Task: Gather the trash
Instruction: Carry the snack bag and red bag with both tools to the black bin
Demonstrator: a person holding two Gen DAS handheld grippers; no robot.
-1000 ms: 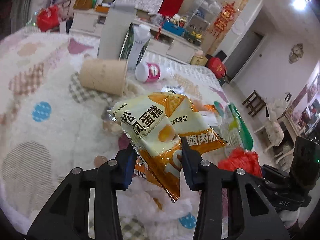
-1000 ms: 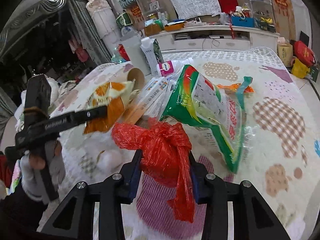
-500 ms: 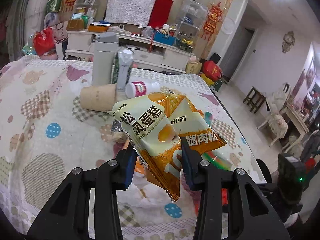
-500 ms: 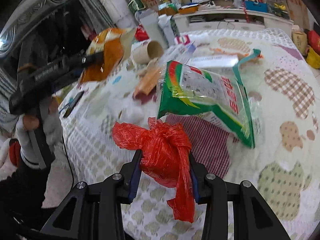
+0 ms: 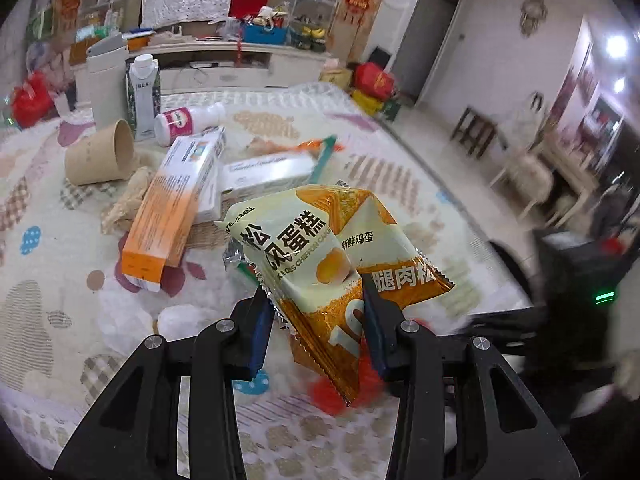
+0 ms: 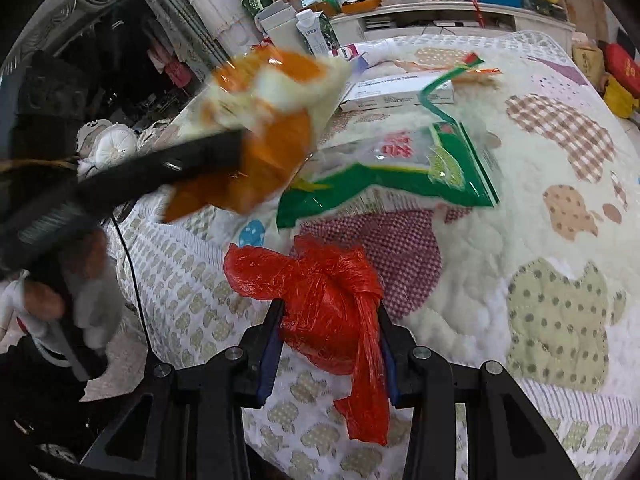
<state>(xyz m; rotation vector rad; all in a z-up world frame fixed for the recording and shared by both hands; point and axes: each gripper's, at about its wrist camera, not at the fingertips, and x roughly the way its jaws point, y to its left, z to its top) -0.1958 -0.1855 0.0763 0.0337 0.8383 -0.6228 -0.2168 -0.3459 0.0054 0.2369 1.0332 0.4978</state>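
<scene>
My left gripper [image 5: 318, 308] is shut on a cream and orange cake wrapper [image 5: 320, 252] and holds it above the quilted bed [image 5: 48, 312]. The wrapper also shows blurred in the right wrist view [image 6: 264, 120], with the left gripper [image 6: 236, 152] at the bed's left edge. My right gripper [image 6: 330, 320] is shut on a knotted red plastic bag [image 6: 332, 308] above the bed's near edge. A green and white empty bag [image 6: 400, 176] lies on the bed beyond it.
On the bed lie an orange and white box [image 5: 172, 200], a white box [image 5: 268, 172], a paper cup on its side [image 5: 96, 156], a small pink-labelled bottle [image 5: 184, 118], a milk carton [image 5: 143, 92] and a white flask [image 5: 105, 76]. A cabinet [image 5: 224, 68] stands behind.
Both grippers have pulled back toward the bed's near edge with their loads. The left gripper with the wrapper has swung right, closer to the right gripper. The green bag has flattened on the bed.
</scene>
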